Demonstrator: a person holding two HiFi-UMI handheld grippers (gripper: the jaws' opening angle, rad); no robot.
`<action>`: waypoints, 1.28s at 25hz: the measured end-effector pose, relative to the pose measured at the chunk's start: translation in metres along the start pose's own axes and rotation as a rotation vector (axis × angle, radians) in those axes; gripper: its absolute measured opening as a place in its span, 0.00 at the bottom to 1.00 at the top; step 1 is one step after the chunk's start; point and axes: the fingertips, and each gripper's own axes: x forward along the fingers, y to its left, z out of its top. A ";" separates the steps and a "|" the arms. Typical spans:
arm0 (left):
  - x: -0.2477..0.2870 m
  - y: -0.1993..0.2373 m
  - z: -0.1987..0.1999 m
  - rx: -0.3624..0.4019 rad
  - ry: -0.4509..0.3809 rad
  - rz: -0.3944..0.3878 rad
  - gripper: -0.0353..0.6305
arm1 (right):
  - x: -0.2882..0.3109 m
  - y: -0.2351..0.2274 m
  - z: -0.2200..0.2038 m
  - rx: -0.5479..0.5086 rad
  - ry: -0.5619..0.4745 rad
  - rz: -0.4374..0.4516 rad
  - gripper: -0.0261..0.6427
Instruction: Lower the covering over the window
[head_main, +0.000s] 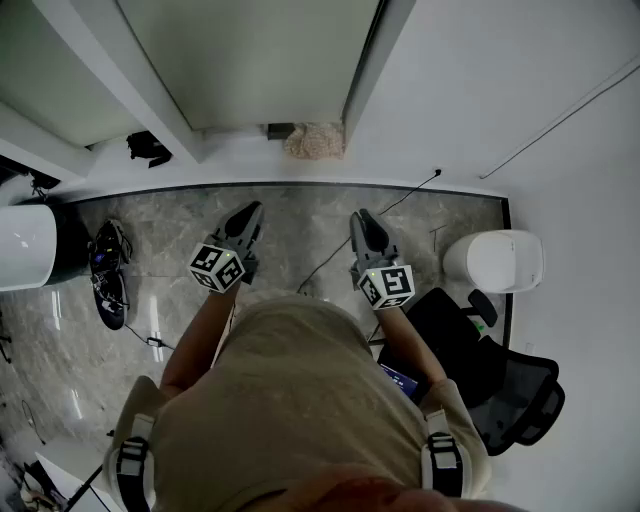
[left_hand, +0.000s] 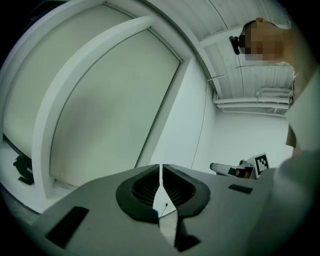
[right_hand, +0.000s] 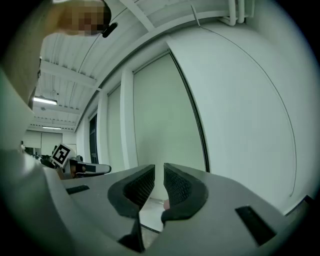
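**Both claws level, window dead ahead at twelve**

The person stands square to the window. The window covering lies at twelve o'clock from both tools, across a strip of stone floor and a white sill. It is well apart from both of them.

The covering is a pale sheet hanging in the frame, with its long axis running up and down. In the left gripper view it seems to fill the pane right down to the sill, so I'd judge it already far down. I can't make out a bottom bar, a cord or a chain.

A dark edge strip runs down the covering's right side, between twelve and one o'clock from the right gripper. That makes the right hand the nearer one if the pull is on that side. The left gripper faces the left half of the pane.

Both forearms are held out in front of the body. The tools sit side by side, level, noses toward the window and marker cubes back toward the person.

The left gripper's jaws are pressed together but for a hairline slit, with nothing in it. The right gripper's jaws stand a narrow gap apart and hold nothing.

Any work on the covering would, I reckon, need a step or reach forward first. An office chair sits close behind at four o'clock from the right gripper, which could hamper stepping back.
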 end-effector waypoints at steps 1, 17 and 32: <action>0.003 -0.002 0.000 0.003 -0.002 0.000 0.10 | 0.000 -0.003 0.001 0.001 0.000 0.005 0.11; 0.050 -0.026 -0.014 0.022 0.034 -0.009 0.10 | -0.016 -0.043 0.007 0.111 -0.047 0.046 0.17; 0.098 -0.001 -0.008 0.038 0.048 -0.013 0.10 | 0.023 -0.069 -0.002 0.115 -0.029 0.035 0.17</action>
